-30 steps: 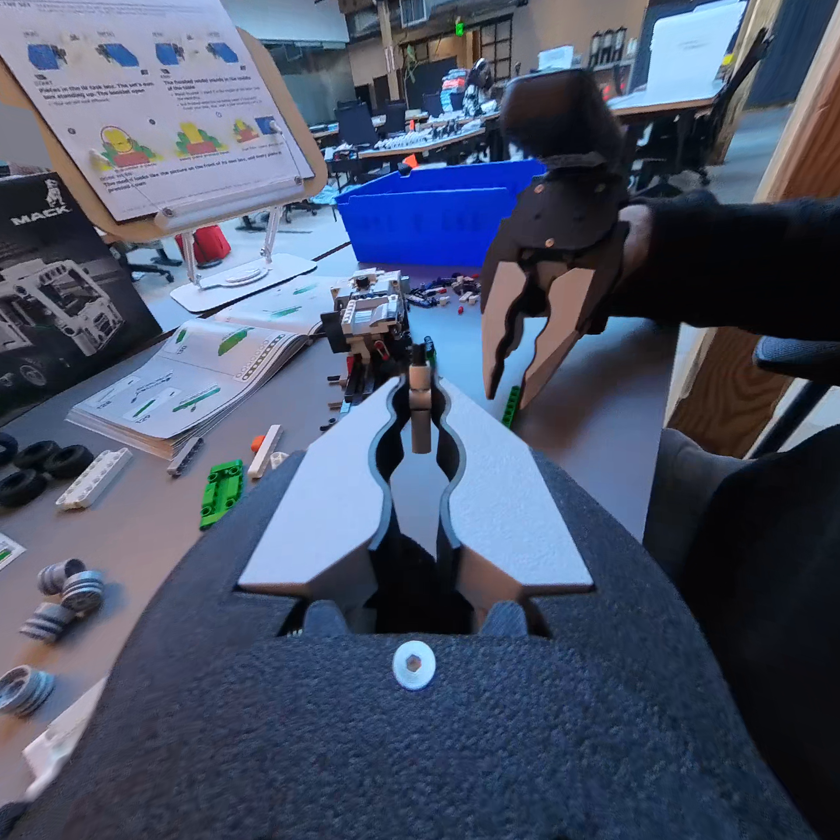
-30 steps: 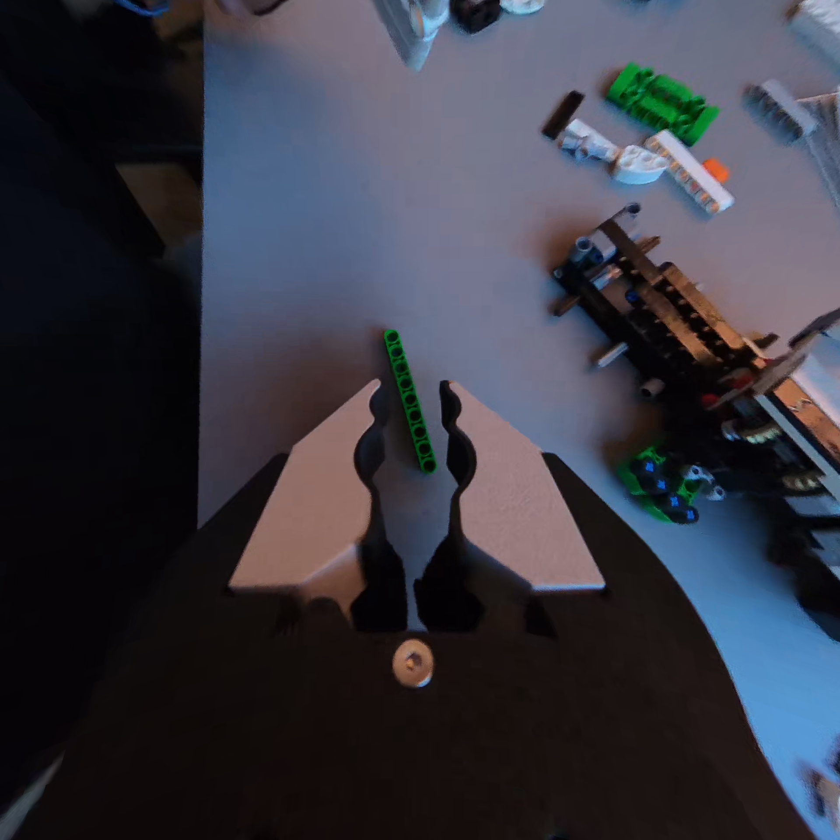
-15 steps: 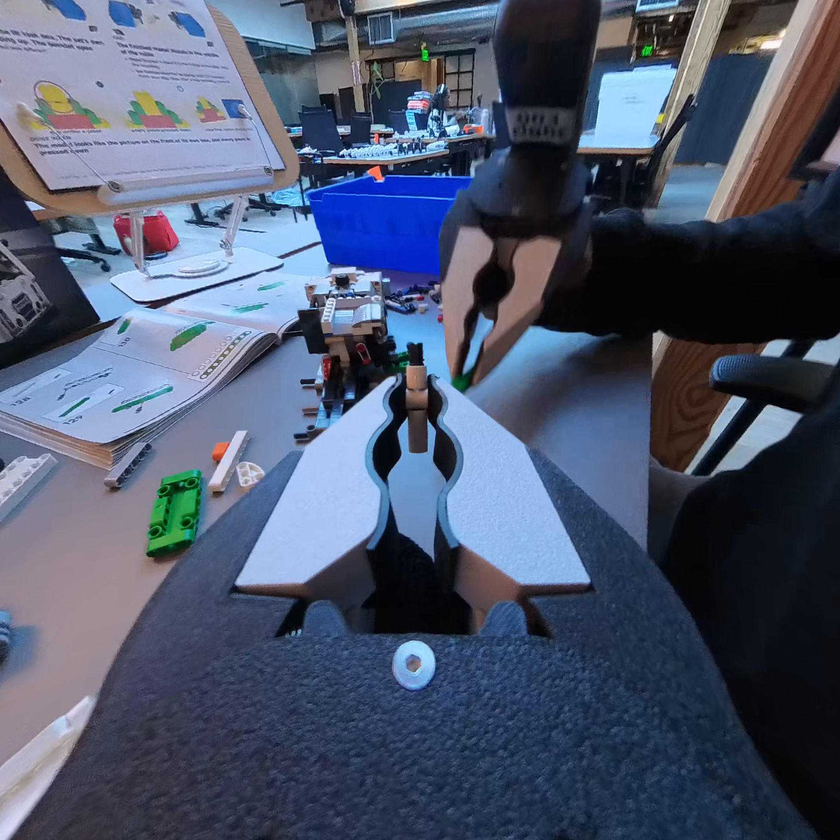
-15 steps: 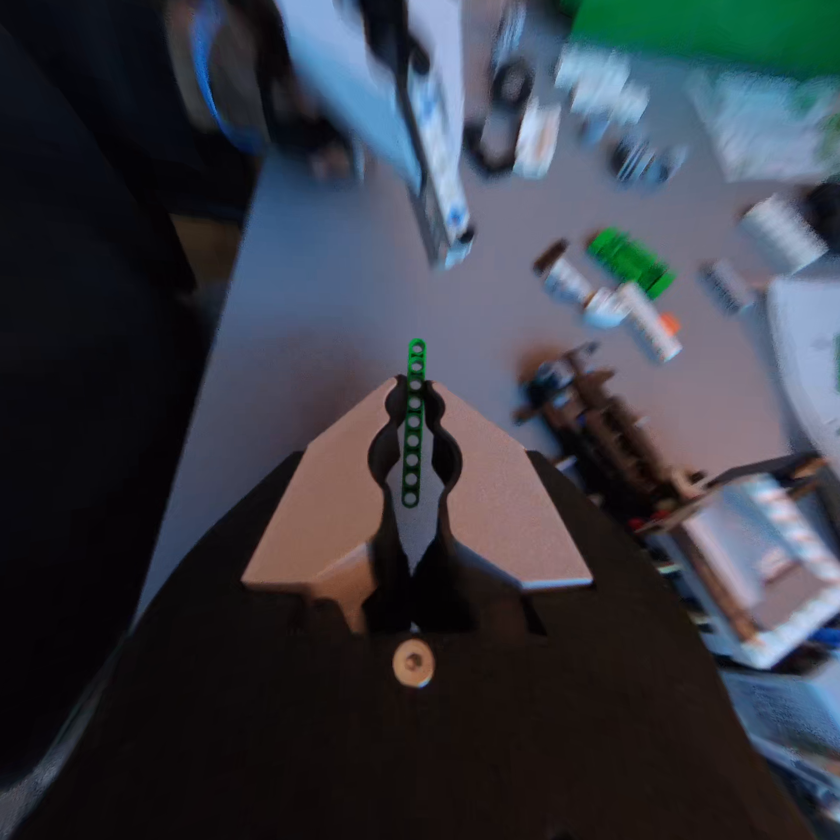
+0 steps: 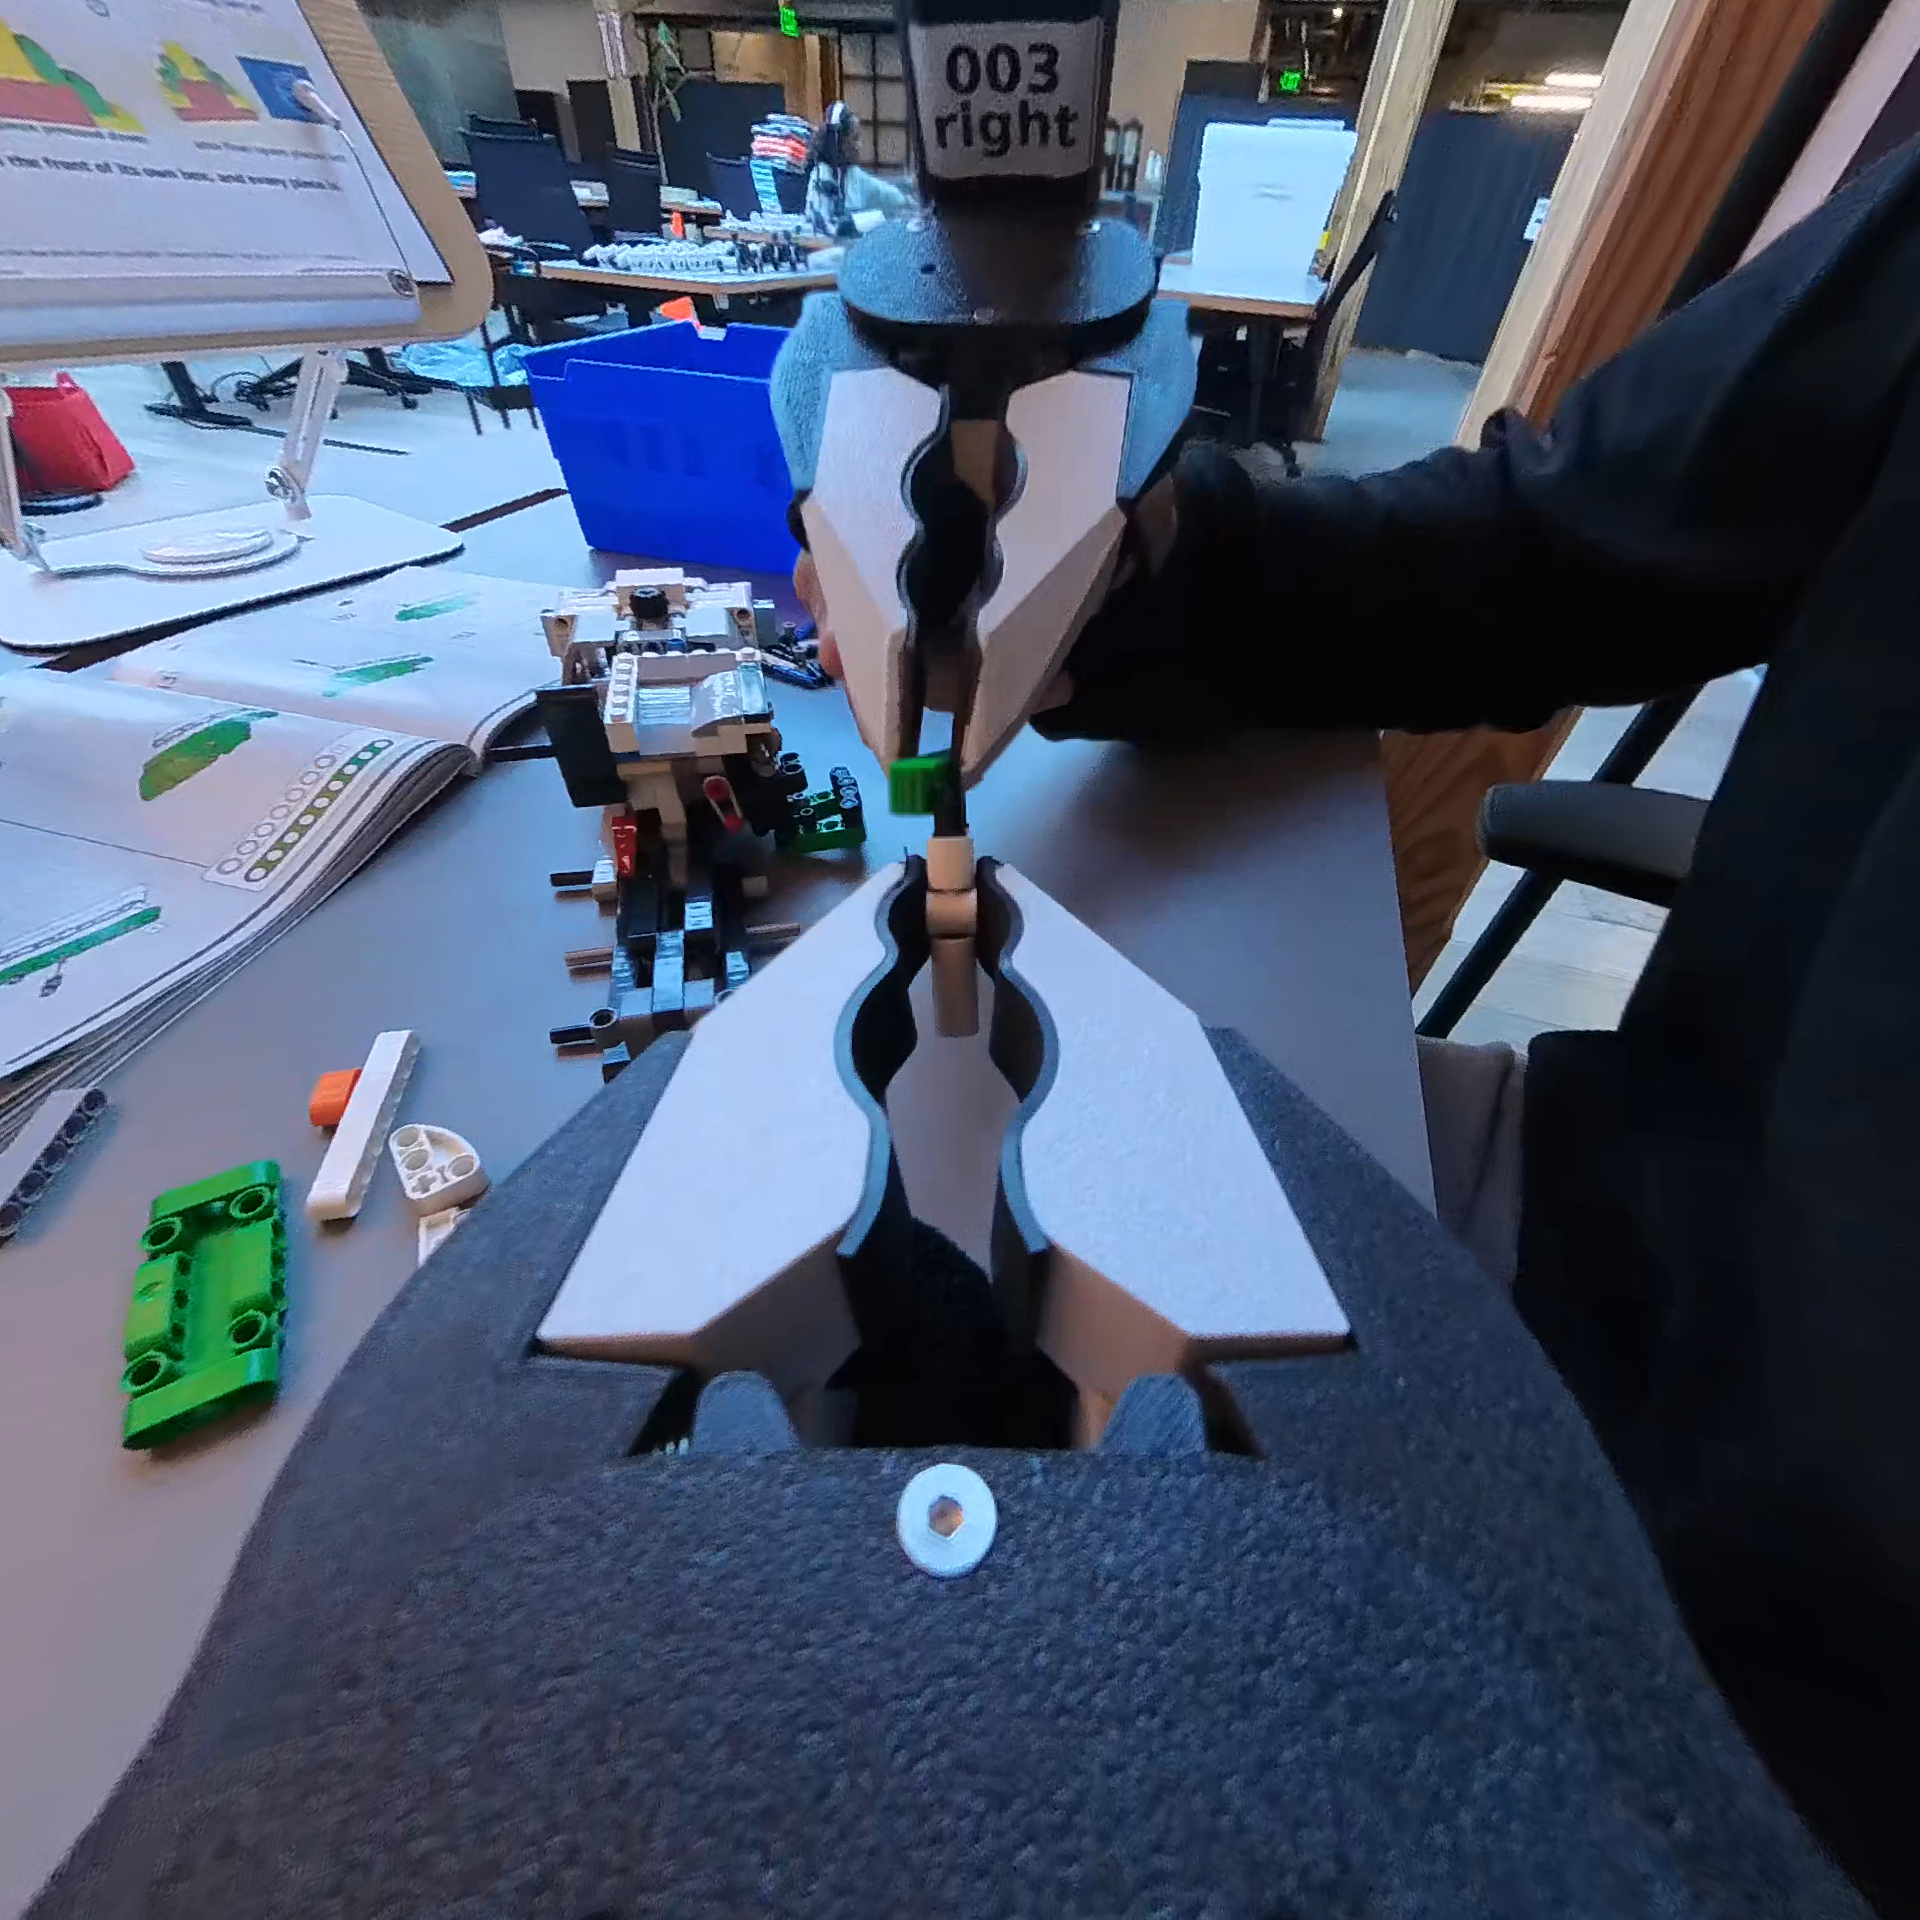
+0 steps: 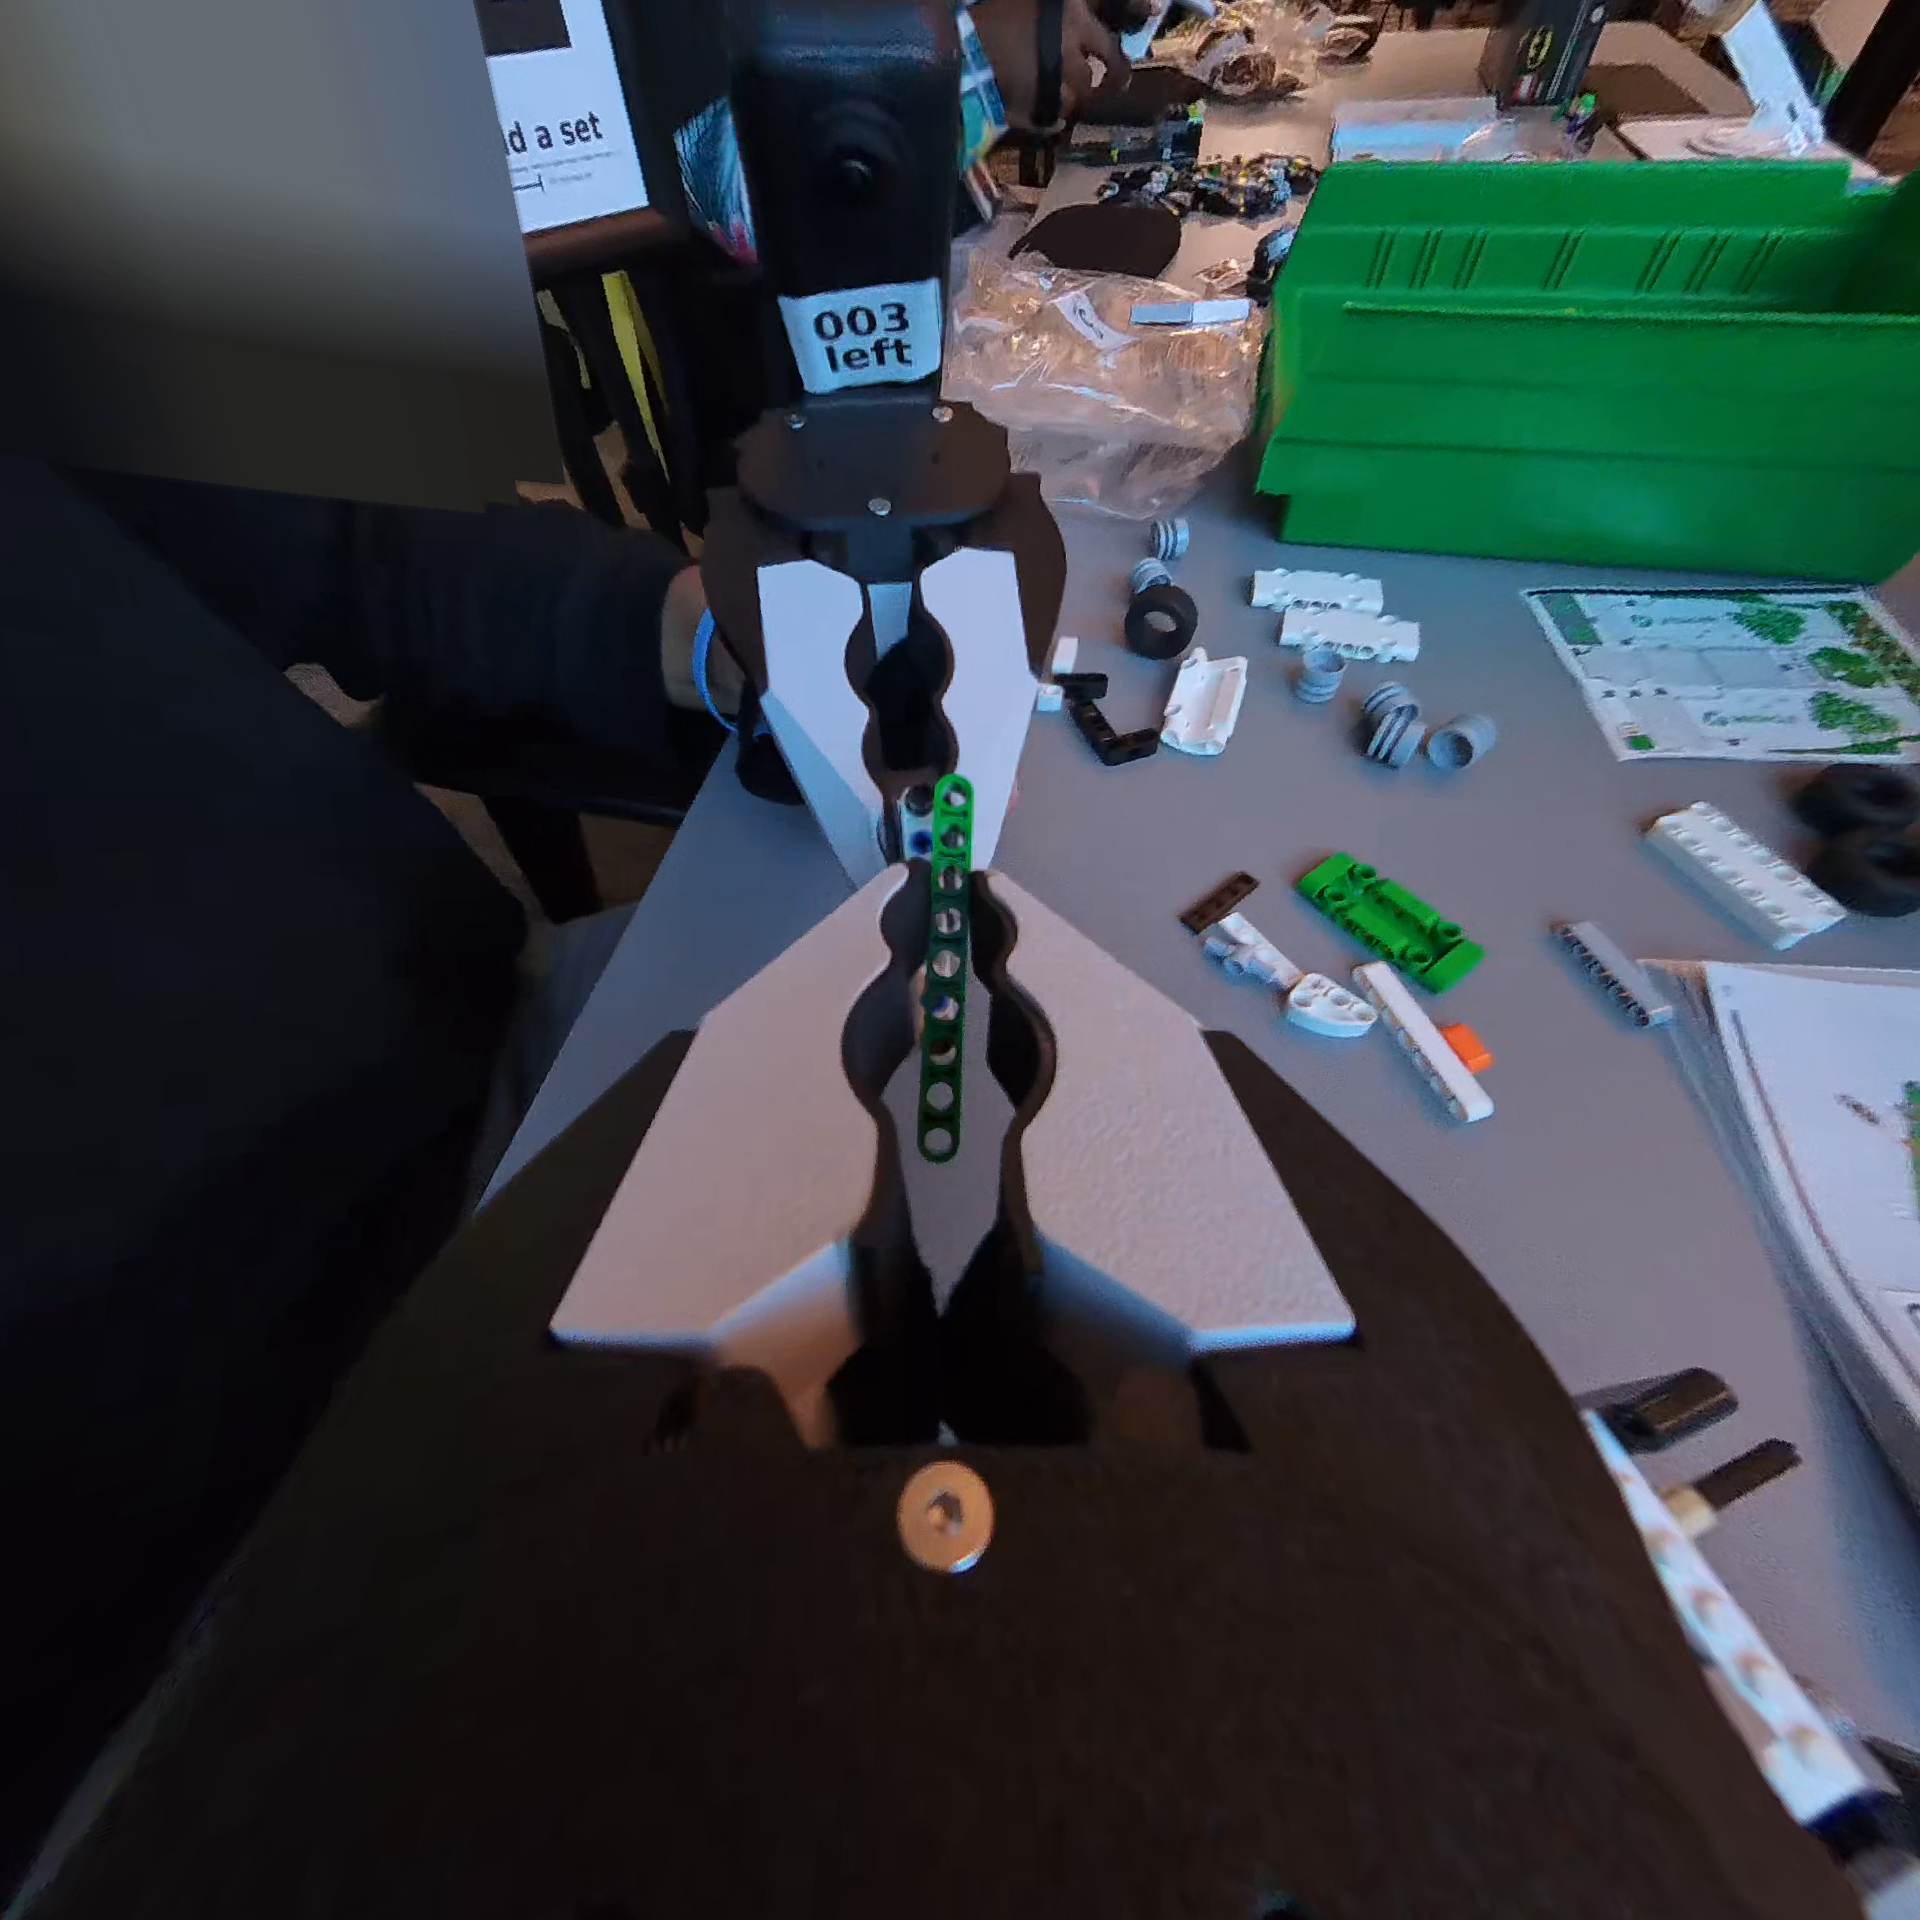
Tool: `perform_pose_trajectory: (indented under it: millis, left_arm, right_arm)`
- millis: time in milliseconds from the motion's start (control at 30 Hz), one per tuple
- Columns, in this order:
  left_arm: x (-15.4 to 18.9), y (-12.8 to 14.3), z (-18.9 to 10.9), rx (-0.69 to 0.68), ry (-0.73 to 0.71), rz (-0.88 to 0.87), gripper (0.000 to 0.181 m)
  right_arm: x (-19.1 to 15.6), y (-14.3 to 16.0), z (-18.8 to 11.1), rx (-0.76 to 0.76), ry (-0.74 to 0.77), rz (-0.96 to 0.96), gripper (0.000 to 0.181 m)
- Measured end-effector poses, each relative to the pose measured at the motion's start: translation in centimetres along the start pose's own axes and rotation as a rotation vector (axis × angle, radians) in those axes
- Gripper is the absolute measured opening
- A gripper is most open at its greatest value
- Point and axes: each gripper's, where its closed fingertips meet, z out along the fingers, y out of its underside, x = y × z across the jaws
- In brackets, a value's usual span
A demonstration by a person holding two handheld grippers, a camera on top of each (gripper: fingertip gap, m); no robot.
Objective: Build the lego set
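My left gripper (image 5: 951,883) is shut on a small tan peg piece (image 5: 953,940) and holds it above the table. My right gripper (image 6: 940,896) is shut on a long green beam with holes (image 6: 945,987), held lengthwise between the fingers. The two grippers face each other tip to tip. In the left wrist view the right gripper (image 5: 930,764) points down with the beam's end (image 5: 920,781) just above the peg. In the right wrist view the left gripper (image 6: 920,831) sits right behind the beam's tip. The partly built truck model (image 5: 665,748) stands on the table to the left.
An open instruction booklet (image 5: 208,769) lies left of the model, with a blue bin (image 5: 665,457) behind. A green plate (image 5: 208,1299), a white beam (image 5: 364,1112) and several loose parts (image 6: 1340,634) lie on the table. A green bin (image 6: 1590,384) stands farther off. My left and right fingertips are right by each other.
My right gripper shut on the green beam that lay on the table, lifted it and turned to face the left gripper. The left gripper kept hold of the peg.
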Motion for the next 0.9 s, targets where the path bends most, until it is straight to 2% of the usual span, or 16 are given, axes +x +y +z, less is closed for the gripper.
perform_pose_trajectory:
  millis: [467,633,900]
  left_arm:
    - [1.0,1.3,1.0,-0.095,0.018,0.078,0.006]
    - [1.3,2.2,1.5,-0.156,0.028,0.093,0.007]
    - [1.0,1.8,1.4,-0.136,0.040,0.053,0.007]
  right_arm:
    - [-1.1,1.7,0.1,-0.075,0.014,-0.044,0.006]
    - [-1.4,2.8,0.4,-0.160,0.015,-0.040,0.006]
    - [-1.4,0.8,-0.9,-0.073,0.020,-0.060,0.006]
